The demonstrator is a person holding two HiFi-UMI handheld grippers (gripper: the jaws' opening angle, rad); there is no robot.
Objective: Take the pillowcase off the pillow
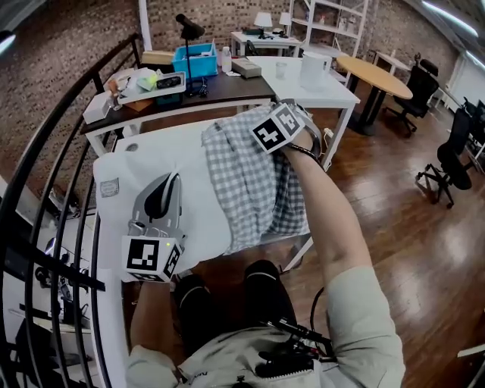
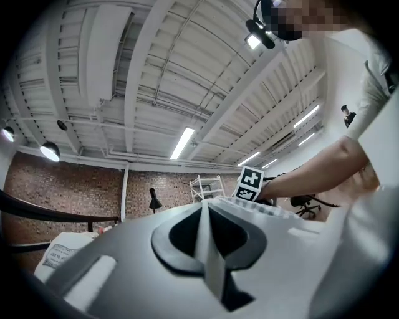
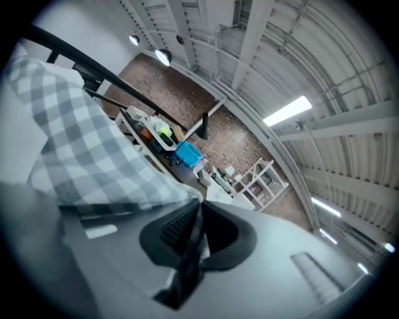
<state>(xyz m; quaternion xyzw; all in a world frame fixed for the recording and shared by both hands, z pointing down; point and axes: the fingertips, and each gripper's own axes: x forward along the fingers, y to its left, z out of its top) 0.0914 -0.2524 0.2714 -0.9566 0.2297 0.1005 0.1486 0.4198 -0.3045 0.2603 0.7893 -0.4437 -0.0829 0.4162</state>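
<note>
white table edge borders open floor, right gripper pinching pillowcase.

Grey-checked pillowcase, rumpled, half off the white pillow, over its right end.

A blue box sits on a dark desk, a round wooden table to its right.

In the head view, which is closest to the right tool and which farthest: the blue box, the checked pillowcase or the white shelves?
1. Checked pillowcase, pinched in the right tool.
2. Blue box, on the dark desk behind.
3. White shelves, by the far brick wall.
</note>
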